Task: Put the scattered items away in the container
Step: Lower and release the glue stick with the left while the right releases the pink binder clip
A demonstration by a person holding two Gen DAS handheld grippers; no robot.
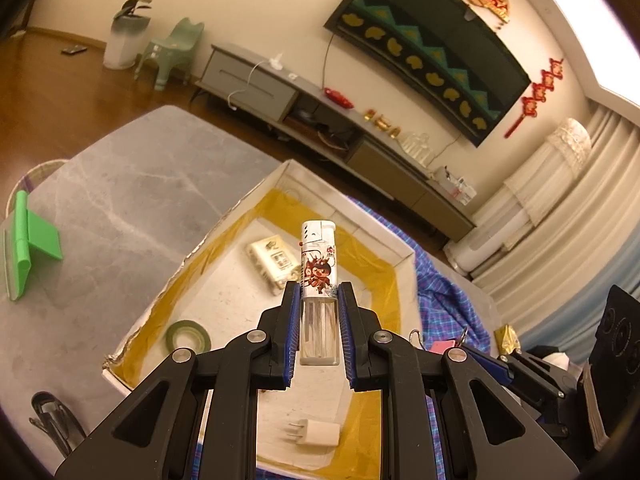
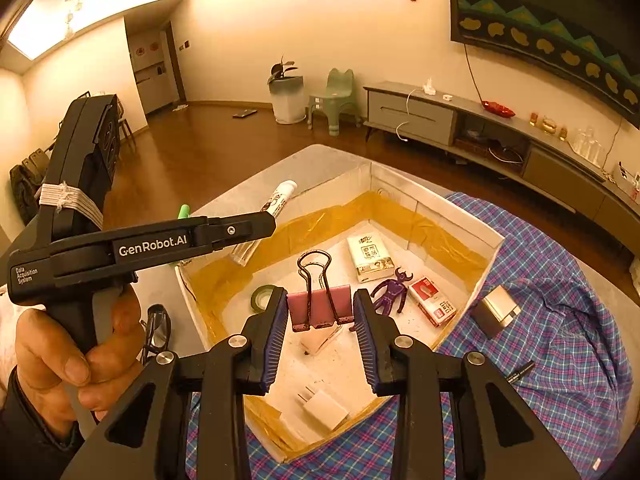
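The left gripper (image 1: 319, 300) has its fingers (image 1: 290, 320) clenched on a lighter (image 1: 319, 276), a white one with a cartoon figure and a clear lower body, held upright above the open white box (image 1: 352, 208) whose inner walls are lined with yellow tape. The right gripper (image 2: 320, 312) grips a pink binder clip (image 2: 320, 306) by its sides, wire handles pointing up and away, and it too hangs over the box (image 2: 452, 216). In the right wrist view the left gripper's black body is seen from the side, held by a hand (image 2: 76, 356) in a dark sleeve, with the lighter (image 2: 266, 220) sticking out past its tip over the box's near-left wall. Inside the box lie a roll of green tape (image 1: 189, 336), a white tissue pack (image 2: 369, 258), a purple figurine (image 2: 390, 292), a red and white carton (image 2: 432, 300) and a white plug adapter (image 2: 323, 406). The box rests partly on a grey marble table (image 1: 120, 208) and partly on a blue plaid cloth (image 2: 560, 320). On the cloth, outside the box, sit a silver and grey block (image 2: 498, 310) and a black pen (image 2: 520, 372). A green stand (image 1: 32, 240) is on the table to the left of the box, and a pair of glasses (image 2: 158, 332) lies close to the box's near-left wall.
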